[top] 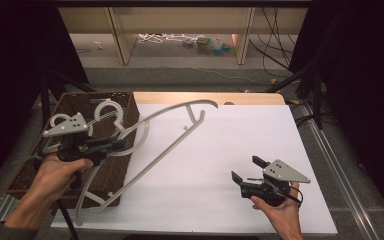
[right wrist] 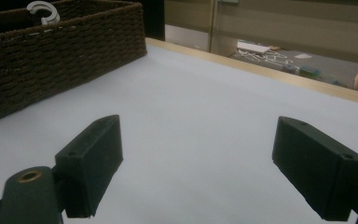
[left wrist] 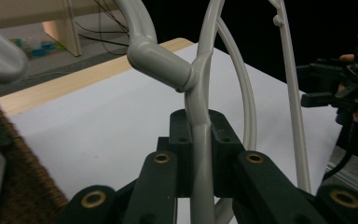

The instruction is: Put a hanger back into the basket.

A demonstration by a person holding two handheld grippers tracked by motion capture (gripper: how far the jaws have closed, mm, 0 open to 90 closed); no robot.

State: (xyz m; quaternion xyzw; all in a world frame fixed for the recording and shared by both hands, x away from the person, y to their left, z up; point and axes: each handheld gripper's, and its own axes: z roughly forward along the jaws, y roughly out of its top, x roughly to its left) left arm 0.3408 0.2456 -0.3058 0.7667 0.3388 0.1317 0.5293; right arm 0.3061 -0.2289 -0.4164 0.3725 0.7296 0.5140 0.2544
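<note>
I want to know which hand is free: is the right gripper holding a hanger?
No. The right gripper has its jaws wide apart over the bare white table, while the left gripper grips the grey hanger.

The setting looks like a lab or recording room set up for handling trials. A flat white work table with a light wooden far edge (top: 250,135) stands between black curtains that close off both sides. Metal rails (top: 337,160) run along the floor beside the table's right edge. Beyond the far edge, loose black cables (top: 275,50) and a white cord (top: 160,37) lie on a grey carpeted floor, beneath pale wooden furniture panels (top: 122,35). Small coloured objects (top: 210,46) sit on the floor there, near the panels
</note>
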